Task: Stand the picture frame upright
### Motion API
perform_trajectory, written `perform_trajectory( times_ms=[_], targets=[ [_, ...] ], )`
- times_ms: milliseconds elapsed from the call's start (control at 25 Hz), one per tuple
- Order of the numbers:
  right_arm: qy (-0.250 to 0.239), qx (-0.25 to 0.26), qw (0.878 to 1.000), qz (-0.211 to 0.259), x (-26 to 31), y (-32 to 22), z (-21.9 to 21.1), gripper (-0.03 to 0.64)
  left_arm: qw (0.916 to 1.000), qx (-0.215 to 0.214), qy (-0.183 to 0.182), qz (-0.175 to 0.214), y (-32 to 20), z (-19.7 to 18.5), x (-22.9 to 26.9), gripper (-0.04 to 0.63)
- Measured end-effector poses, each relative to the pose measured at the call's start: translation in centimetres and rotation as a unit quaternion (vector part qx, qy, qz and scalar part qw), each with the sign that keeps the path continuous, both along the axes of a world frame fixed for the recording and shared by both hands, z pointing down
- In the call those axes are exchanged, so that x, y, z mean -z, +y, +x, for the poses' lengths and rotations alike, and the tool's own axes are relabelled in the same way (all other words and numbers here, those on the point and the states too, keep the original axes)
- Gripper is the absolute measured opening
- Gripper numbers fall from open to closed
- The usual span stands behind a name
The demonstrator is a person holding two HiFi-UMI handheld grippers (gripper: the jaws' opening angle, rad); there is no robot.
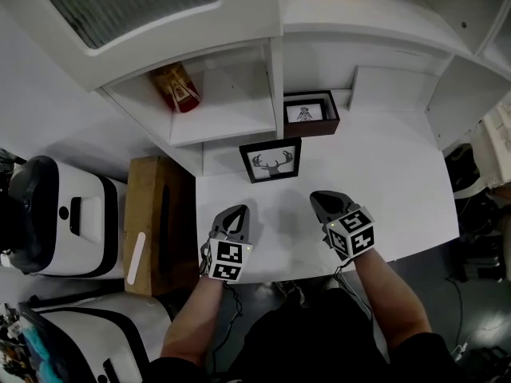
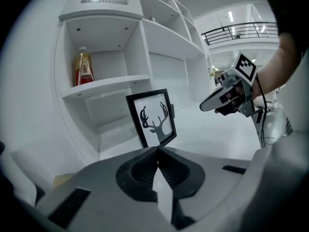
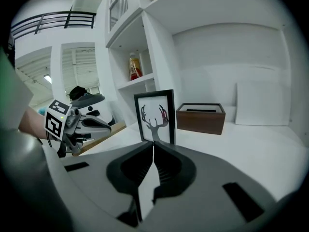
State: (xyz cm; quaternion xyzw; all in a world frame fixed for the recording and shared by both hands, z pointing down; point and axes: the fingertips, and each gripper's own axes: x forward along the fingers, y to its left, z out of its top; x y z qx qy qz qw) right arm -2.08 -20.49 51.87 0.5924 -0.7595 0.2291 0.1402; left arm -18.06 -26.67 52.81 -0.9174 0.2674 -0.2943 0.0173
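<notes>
In the head view, two tongs, the left tongs and right tongs, hung over the bench before one picture frame standing upright. The left gripper view showed its tongs together, empty, and one red bottle on a shelf. The right gripper view, its tongs likewise together and empty, showed one brown box beside the frame, outside the left gripper view.

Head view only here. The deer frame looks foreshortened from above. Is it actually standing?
Observer: Yes. The right gripper view shows the deer picture frame upright on its bottom edge on the white desk.
Operator: Is either hand-held gripper holding it?
Observer: No. In its own view the left hand-held gripper has its jaws together with nothing between them.
Operator: And the right one?
Observer: The right hand-held gripper is the same: jaws together and empty, with the frame beyond its tips.
</notes>
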Motion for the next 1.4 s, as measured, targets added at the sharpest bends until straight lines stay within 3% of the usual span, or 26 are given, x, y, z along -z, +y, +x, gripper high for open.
perform_trajectory(
  times_ms=[160, 560, 1400],
  targets=[
    [-0.008, -0.003, 1.0, 0.006, 1.1, 1.4, 0.3, 0.008, 0.9985, 0.035, 0.031, -0.03, 1.3, -0.4, 1.1, 0.006],
    [-0.016, 0.015, 1.0, 0.023, 3.5, 6.1, 0.7, 0.006, 0.9905, 0.096, 0.077, -0.061, 6.4, -0.1, 3.7, 0.006],
    [-0.029, 0.043, 0.997, 0.051, 7.0, 21.0, 1.9, 0.005, 0.9864, 0.117, 0.096, -0.064, 23.8, 2.0, 6.9, 0.006]
  ],
)
